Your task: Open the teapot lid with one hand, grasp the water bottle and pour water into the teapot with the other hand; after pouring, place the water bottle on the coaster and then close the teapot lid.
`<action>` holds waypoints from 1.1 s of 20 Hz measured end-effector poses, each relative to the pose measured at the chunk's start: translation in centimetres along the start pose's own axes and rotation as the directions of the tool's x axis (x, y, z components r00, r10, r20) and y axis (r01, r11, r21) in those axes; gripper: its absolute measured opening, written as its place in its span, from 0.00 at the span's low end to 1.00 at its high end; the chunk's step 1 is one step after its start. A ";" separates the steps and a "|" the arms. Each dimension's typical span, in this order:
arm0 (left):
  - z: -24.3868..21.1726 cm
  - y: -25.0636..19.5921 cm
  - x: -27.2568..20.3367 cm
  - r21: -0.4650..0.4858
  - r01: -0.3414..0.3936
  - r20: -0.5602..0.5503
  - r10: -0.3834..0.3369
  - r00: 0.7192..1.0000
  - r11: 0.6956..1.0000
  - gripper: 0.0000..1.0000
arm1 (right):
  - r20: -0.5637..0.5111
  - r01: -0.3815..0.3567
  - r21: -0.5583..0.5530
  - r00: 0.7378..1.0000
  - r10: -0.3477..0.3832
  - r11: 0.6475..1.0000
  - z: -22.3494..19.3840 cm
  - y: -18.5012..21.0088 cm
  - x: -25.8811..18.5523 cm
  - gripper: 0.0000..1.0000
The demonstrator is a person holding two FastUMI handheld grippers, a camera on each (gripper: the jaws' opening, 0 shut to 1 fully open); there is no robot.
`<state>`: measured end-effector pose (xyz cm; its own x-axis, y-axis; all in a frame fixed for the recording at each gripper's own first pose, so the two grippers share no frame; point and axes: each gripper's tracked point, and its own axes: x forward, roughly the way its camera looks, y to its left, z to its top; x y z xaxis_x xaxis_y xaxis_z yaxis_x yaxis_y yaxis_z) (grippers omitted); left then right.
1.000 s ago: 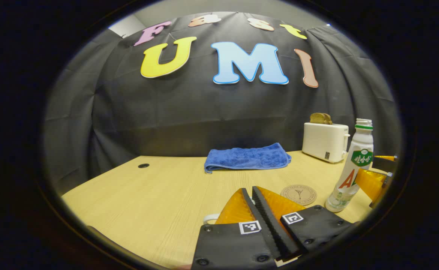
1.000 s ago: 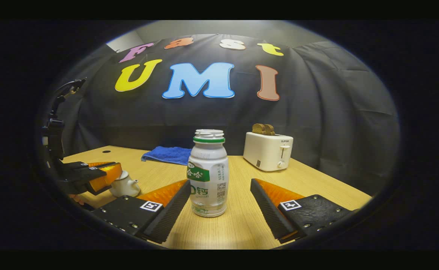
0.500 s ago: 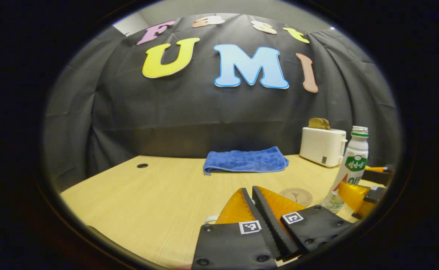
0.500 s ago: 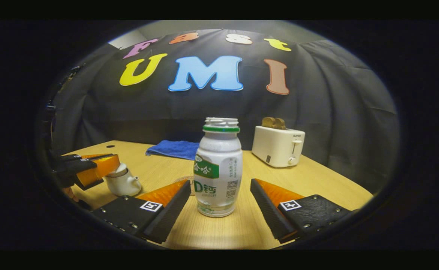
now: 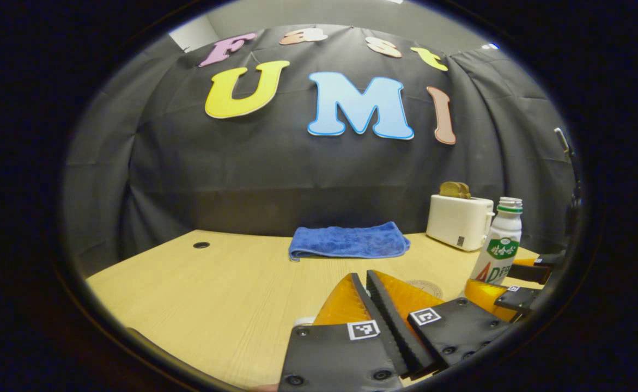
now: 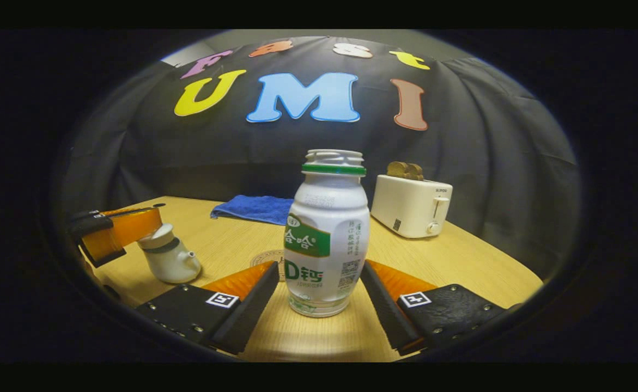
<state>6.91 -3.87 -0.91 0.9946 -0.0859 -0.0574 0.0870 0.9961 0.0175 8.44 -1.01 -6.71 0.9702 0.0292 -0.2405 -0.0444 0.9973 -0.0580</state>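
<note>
A white bottle (image 6: 327,234) with a green label and no cap stands upright on the table, between the fingers of my right gripper (image 6: 320,267). The fingers flank its lower half closely; the gripper is still open. My left gripper (image 6: 133,228) is shut on the teapot lid (image 6: 155,235), raised slightly above the white teapot (image 6: 170,265). In the left gripper view, my left gripper (image 5: 366,275) shows its fingers pressed together, with a white bit of the teapot (image 5: 303,321) below. The bottle (image 5: 497,250) and right gripper (image 5: 506,283) are at the right. The round coaster (image 5: 425,286) lies between them.
A white toaster (image 6: 411,206) holding bread stands at the back right of the wooden table (image 5: 215,294). A folded blue towel (image 5: 348,240) lies at the back centre. A small cable hole (image 5: 201,245) is at the far left. The black cloth wall closes the back.
My right gripper has moved forward around the bottle and its fingers have narrowed. My left gripper has lifted the lid a little off the teapot.
</note>
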 end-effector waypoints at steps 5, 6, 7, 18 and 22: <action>0.7 2.2 -0.4 -0.001 -0.039 0.023 0.039 0.999 0.999 0.08 | -0.001 -0.006 -0.008 1.000 0.006 1.000 0.2 0.2 -0.1 0.78; 0.7 2.7 -0.5 -0.001 -0.048 0.023 0.048 0.999 0.999 0.08 | 0.000 -0.006 -0.011 1.000 0.006 1.000 0.3 0.3 0.0 0.78; 0.6 3.2 -0.6 -0.004 -0.056 0.022 0.056 0.998 0.998 0.08 | -0.001 -0.005 -0.021 1.000 0.005 1.000 0.3 0.3 -0.1 0.76; 0.0 7.3 -0.8 0.000 -0.110 0.009 0.110 0.994 0.994 1.00 | 0.090 0.072 -0.287 0.995 -0.048 0.955 3.8 0.4 -0.7 0.76; 0.1 8.3 -1.1 -0.002 -0.121 0.009 0.121 0.993 0.993 1.00 | 0.108 0.065 -0.355 0.994 -0.028 0.933 4.8 1.3 -0.9 0.76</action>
<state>6.50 4.47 -0.64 0.9983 0.0353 -0.0462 -0.0343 0.9992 0.0221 8.67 0.62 -1.91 0.9911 0.0082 -0.1328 -0.0629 0.9084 -0.4133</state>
